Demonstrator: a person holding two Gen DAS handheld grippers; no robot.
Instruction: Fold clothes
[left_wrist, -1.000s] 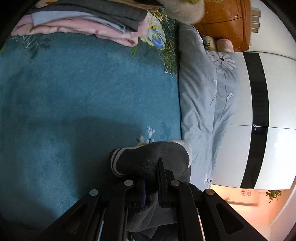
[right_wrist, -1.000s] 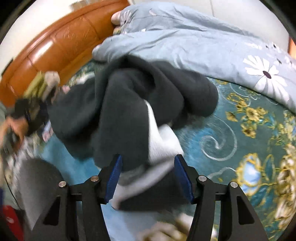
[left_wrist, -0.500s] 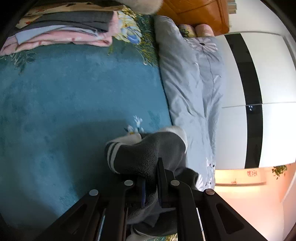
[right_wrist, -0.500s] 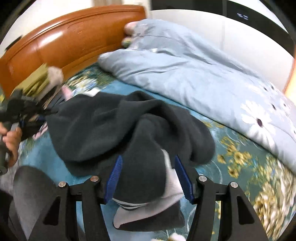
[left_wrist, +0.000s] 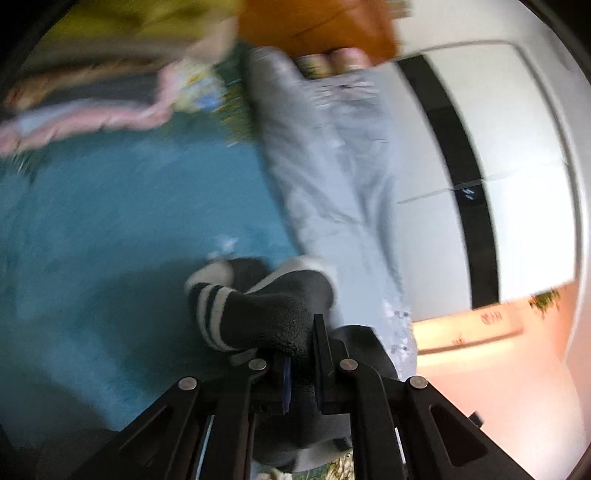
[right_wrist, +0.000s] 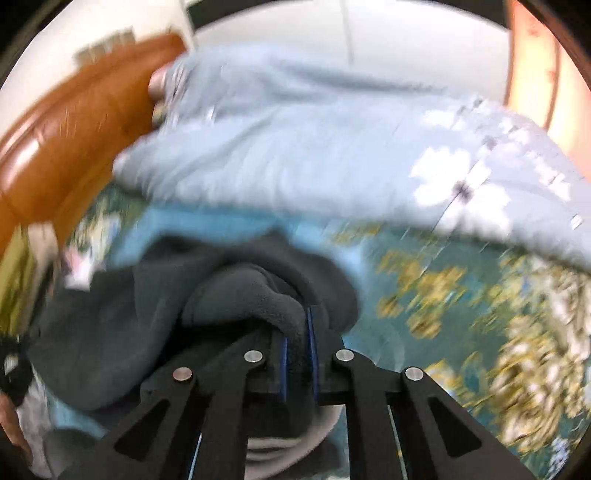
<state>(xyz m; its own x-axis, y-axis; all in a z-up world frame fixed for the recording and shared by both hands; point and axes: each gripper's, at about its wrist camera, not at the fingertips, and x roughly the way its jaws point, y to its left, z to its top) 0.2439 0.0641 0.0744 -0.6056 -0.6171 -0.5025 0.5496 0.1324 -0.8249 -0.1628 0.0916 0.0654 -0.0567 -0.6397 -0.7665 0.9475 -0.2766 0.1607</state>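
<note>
1. Pinching a fold of the dark grey fleece garment (left_wrist: 273, 314), the left gripper (left_wrist: 301, 363) is being held with its jaws drawn narrow on the cloth; a cuff with white stripes (left_wrist: 208, 306) is being shown just beyond the fingertips, hanging over the teal bedspread (left_wrist: 110, 221).
2. The right gripper (right_wrist: 297, 347) is likewise being held clamped on a bunched ridge of the same dark grey fleece garment (right_wrist: 110, 332), its blue pads (right_wrist: 282, 354) being pressed close together with cloth between them; the rest of the garment is being left heaped on the bedspread (right_wrist: 424, 295), to the left of and below that gripper.
3. A pale blue quilt (right_wrist: 314, 147) with white flowers is being seen lying along the far side of the bed, beside the orange wooden headboard (right_wrist: 74, 129); both views are being blurred.
4. A stack of folded clothes (left_wrist: 92, 110), pink and grey, is being seen resting on the bedspread, well apart from the held garment.
</note>
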